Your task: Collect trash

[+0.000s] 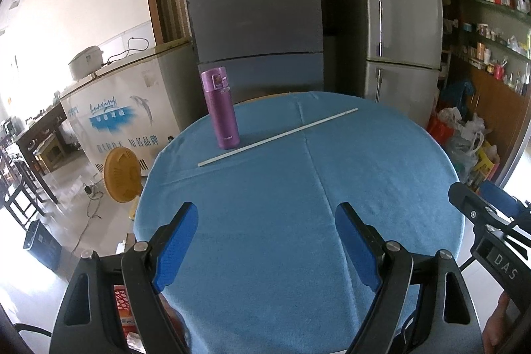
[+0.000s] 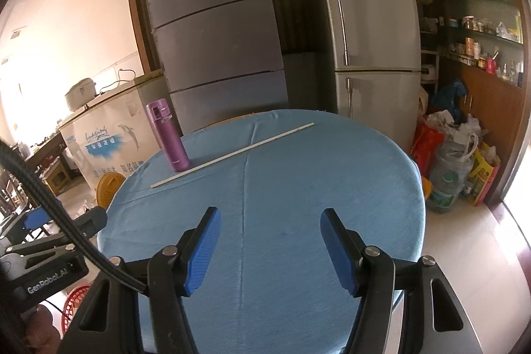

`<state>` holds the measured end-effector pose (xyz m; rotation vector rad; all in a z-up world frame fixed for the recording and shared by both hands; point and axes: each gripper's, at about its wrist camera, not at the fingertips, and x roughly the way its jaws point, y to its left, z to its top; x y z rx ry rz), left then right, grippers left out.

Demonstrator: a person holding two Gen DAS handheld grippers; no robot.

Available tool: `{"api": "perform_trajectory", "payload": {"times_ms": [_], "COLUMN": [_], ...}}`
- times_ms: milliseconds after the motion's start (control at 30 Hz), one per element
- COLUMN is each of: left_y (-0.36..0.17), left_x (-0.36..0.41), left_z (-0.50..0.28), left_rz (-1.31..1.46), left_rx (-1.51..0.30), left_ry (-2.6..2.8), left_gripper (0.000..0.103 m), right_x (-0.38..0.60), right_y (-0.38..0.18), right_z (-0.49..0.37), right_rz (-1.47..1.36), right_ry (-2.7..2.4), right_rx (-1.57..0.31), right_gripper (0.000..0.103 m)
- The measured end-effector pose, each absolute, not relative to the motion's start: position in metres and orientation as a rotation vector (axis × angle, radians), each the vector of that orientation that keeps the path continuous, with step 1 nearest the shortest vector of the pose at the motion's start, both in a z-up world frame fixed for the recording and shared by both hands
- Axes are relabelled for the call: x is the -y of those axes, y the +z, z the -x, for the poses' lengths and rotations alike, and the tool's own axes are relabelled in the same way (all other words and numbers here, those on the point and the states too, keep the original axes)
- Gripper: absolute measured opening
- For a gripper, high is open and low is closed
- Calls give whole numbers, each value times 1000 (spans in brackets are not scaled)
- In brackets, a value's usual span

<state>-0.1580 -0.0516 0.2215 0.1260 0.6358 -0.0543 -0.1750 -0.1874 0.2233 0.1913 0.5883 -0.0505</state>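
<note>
A round table with a blue cloth (image 1: 298,188) (image 2: 282,188) fills both views. A purple flask (image 1: 220,108) (image 2: 168,136) stands upright at its far left. A long thin white strip (image 1: 278,136) (image 2: 232,153) lies diagonally across the far half, just in front of the flask. My left gripper (image 1: 267,221) is open and empty above the near part of the table. My right gripper (image 2: 269,226) is open and empty, also above the near part. The right gripper's body (image 1: 491,221) shows at the right edge of the left wrist view.
A red mesh basket (image 1: 122,304) (image 2: 74,304) sits on the floor at the table's near left. An orange fan (image 1: 122,175) and a white chest freezer (image 1: 126,111) stand to the left. Two grey fridges (image 1: 398,22) stand behind. Bags and bottles (image 2: 454,161) crowd the floor at right.
</note>
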Motion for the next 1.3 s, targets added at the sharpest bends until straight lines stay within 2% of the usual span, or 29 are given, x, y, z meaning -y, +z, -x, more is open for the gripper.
{"api": "perform_trajectory", "payload": {"times_ms": [1300], "left_y": [214], "left_x": [-2], "left_z": [161], "left_rz": [-44], "left_rx": [-605], "left_ry": [-18], "left_gripper": [85], "right_x": [127], "right_y": [228], "right_z": [168], "right_rz": [-77], "right_ry": [-26], "right_rx": [-605], "right_gripper": [66]}}
